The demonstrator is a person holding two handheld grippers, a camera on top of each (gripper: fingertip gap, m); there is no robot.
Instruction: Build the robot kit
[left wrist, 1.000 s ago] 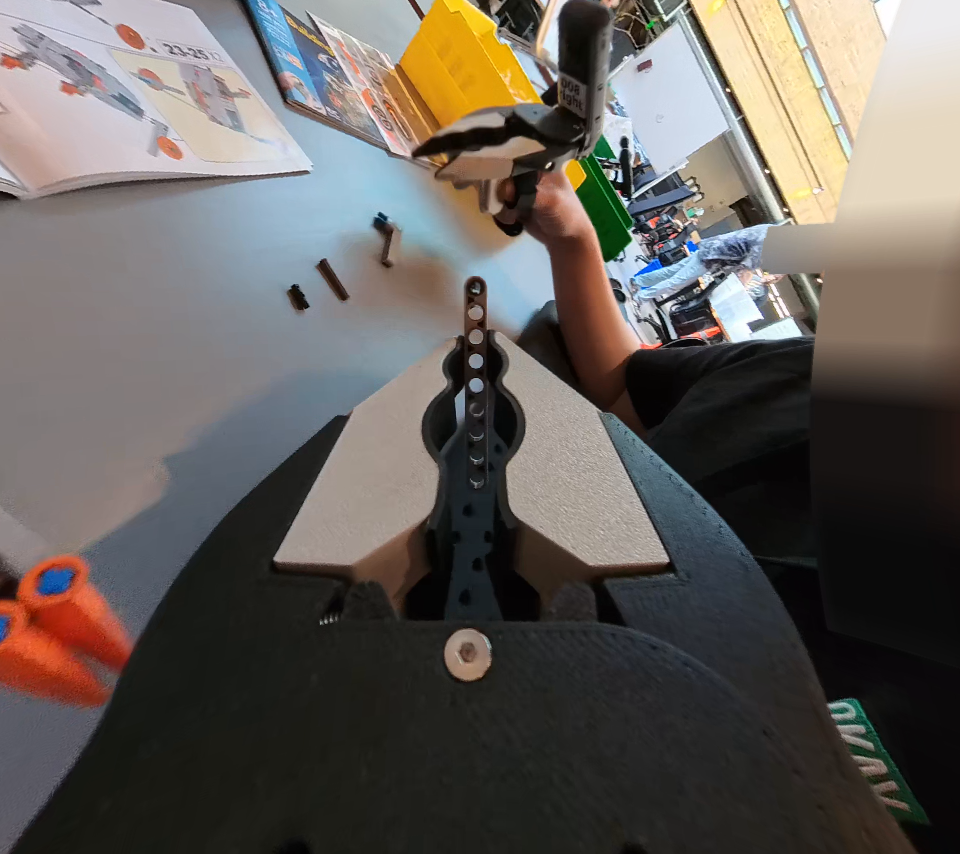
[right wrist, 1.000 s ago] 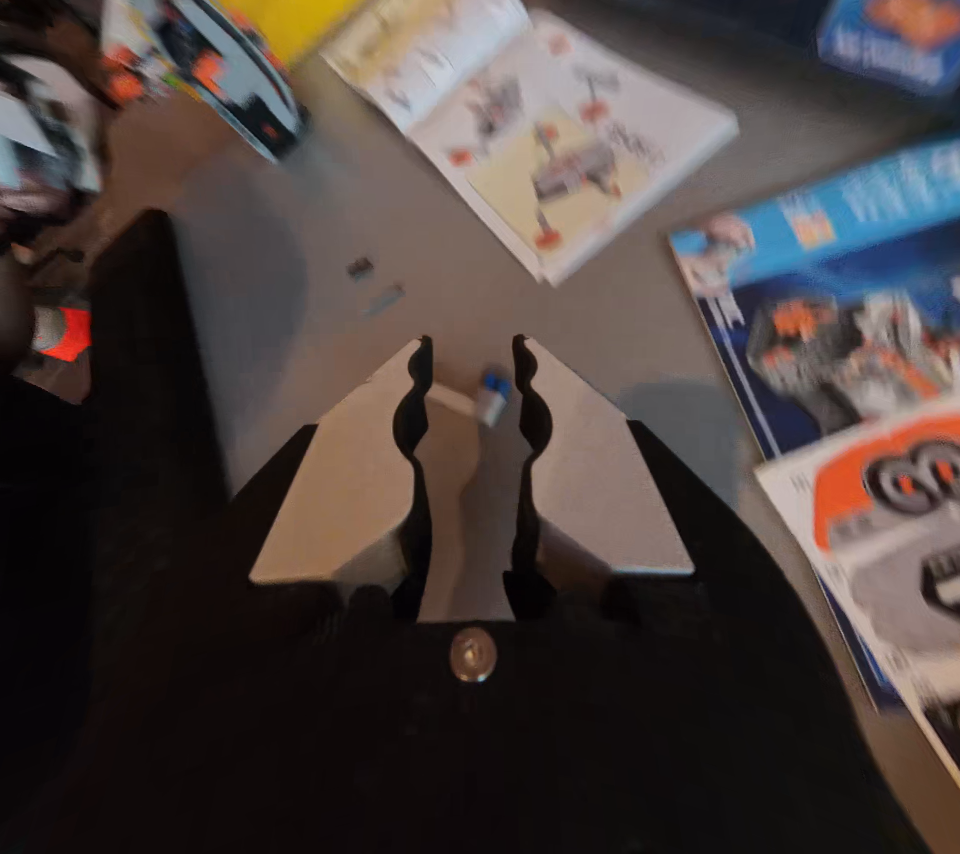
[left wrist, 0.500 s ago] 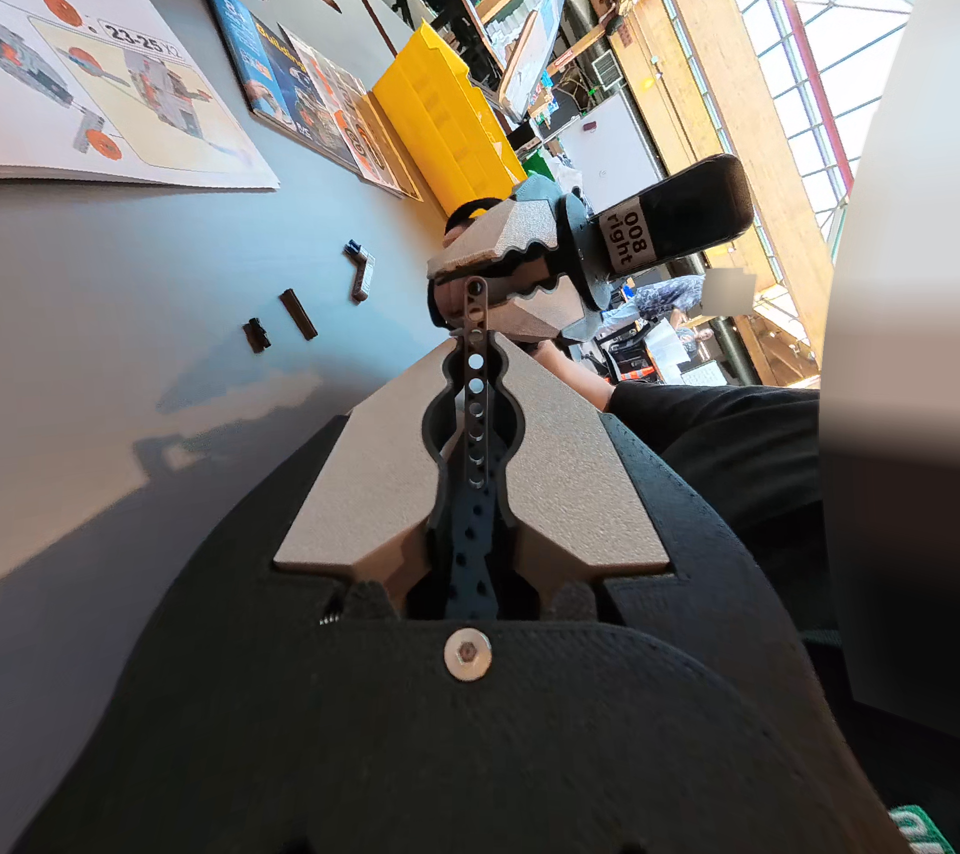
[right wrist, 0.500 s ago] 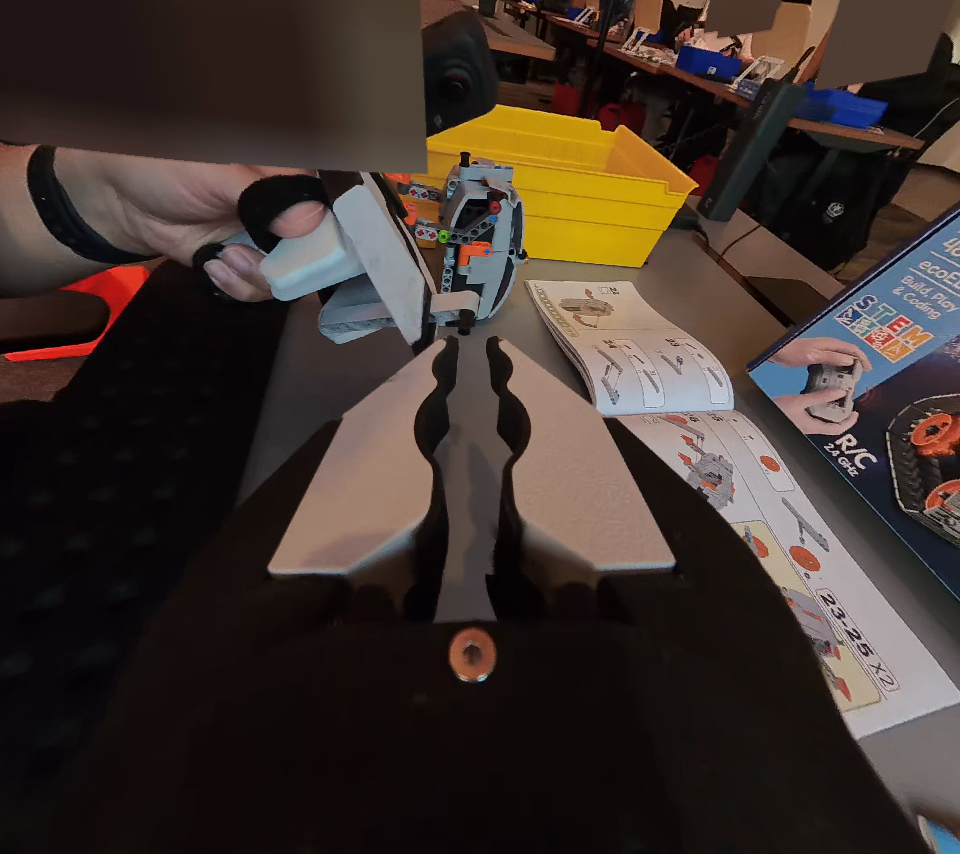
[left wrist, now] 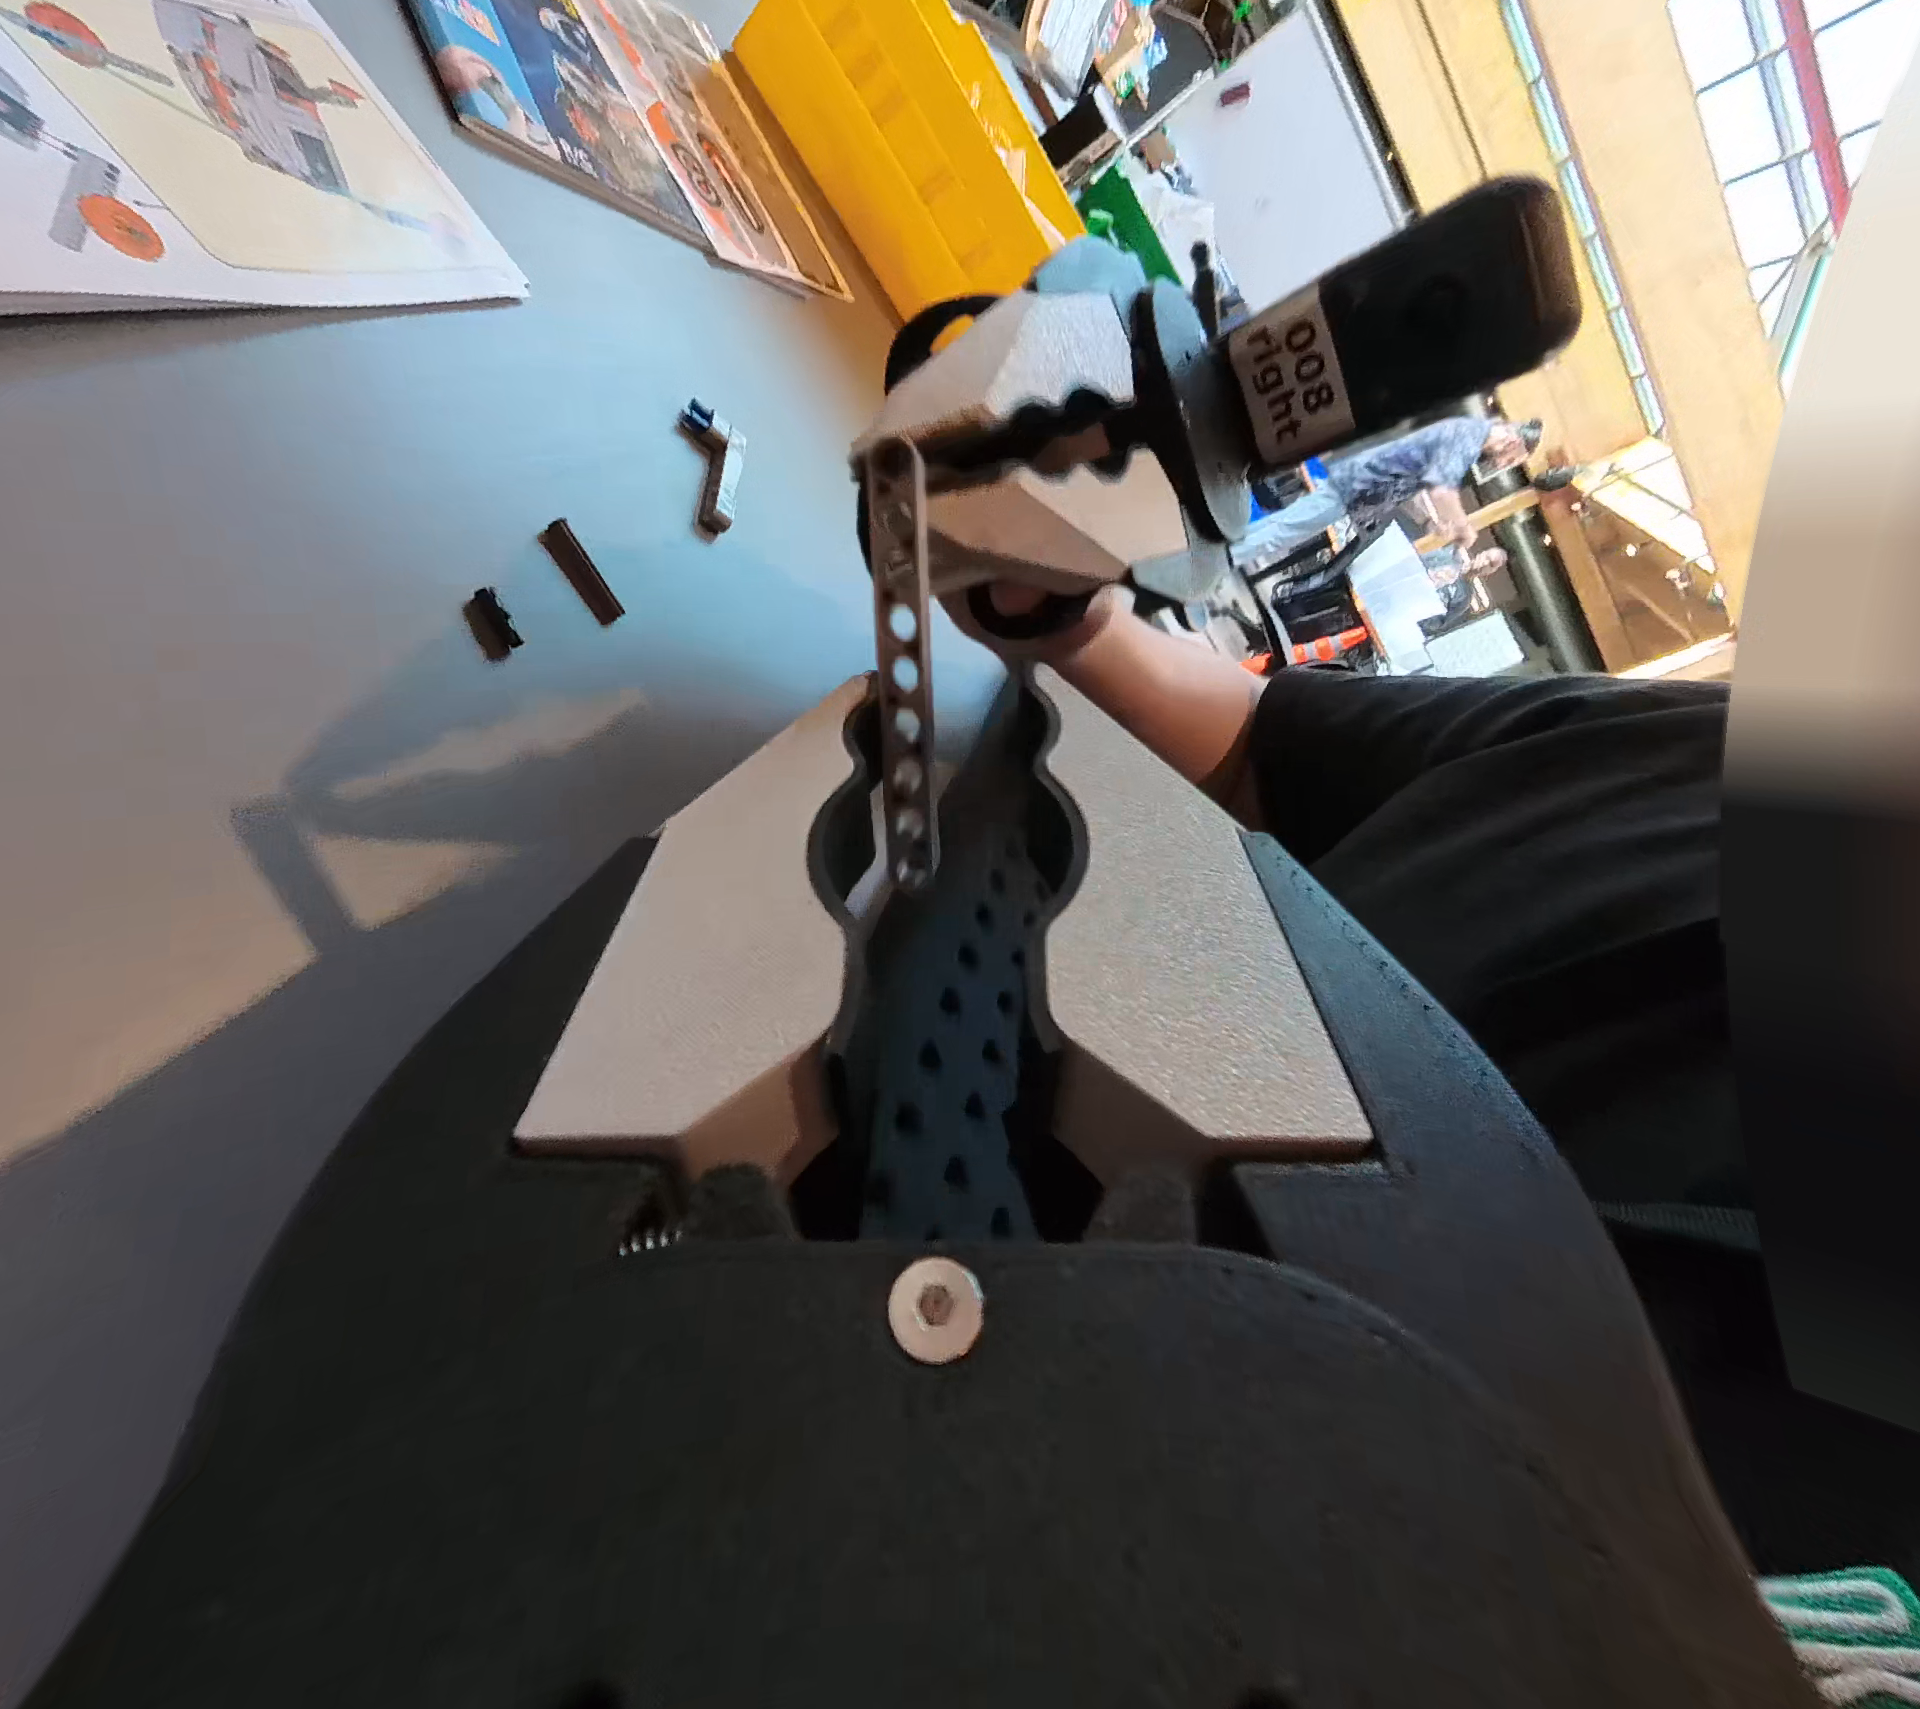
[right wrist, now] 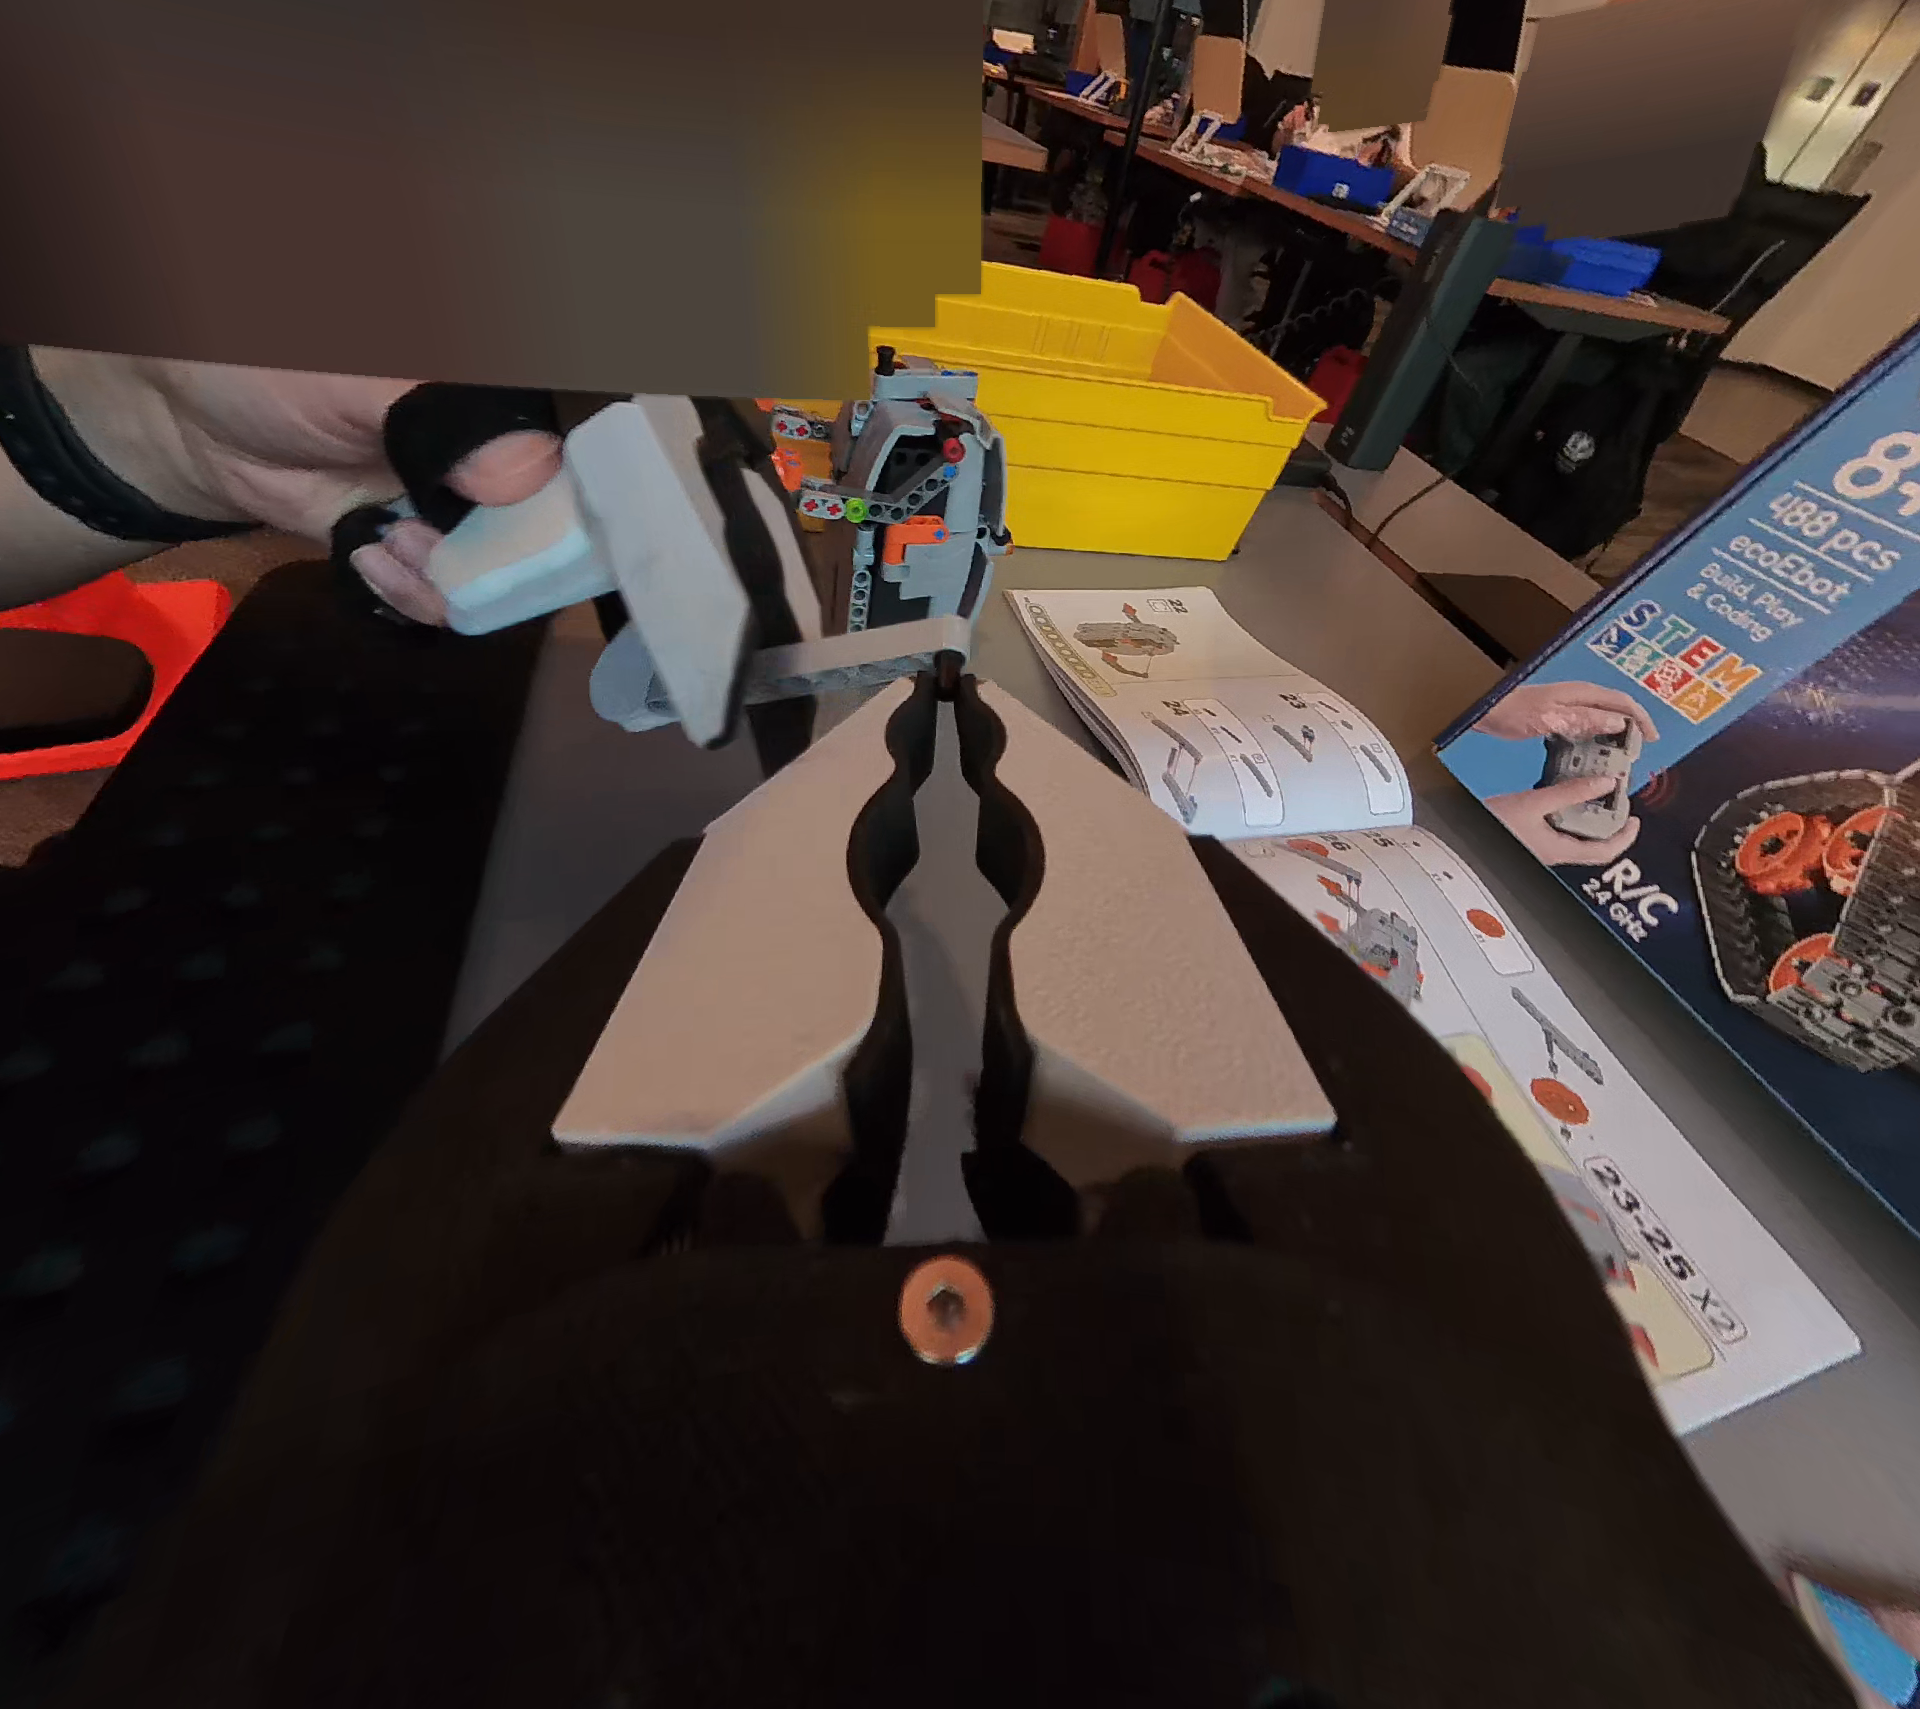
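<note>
Left claw (left wrist: 940,693) released around the lower end of a slim, hole-pierced grey plastic beam (left wrist: 902,646), right claw (right wrist: 940,691) clenched on its upper end above the smooth grey tabletop (left wrist: 260,516); risk of swivelling or dropping, given one narrow pinch on slick plastic.

— What do we have on the counter (right wrist: 1351,537) in the right wrist view?
— An open booklet (right wrist: 1299,828) at three o'clock, a box (right wrist: 1766,776) beyond it.
— And at twelve?
— We see a bin (right wrist: 1122,433), with a brick model (right wrist: 914,506) in front.
</note>
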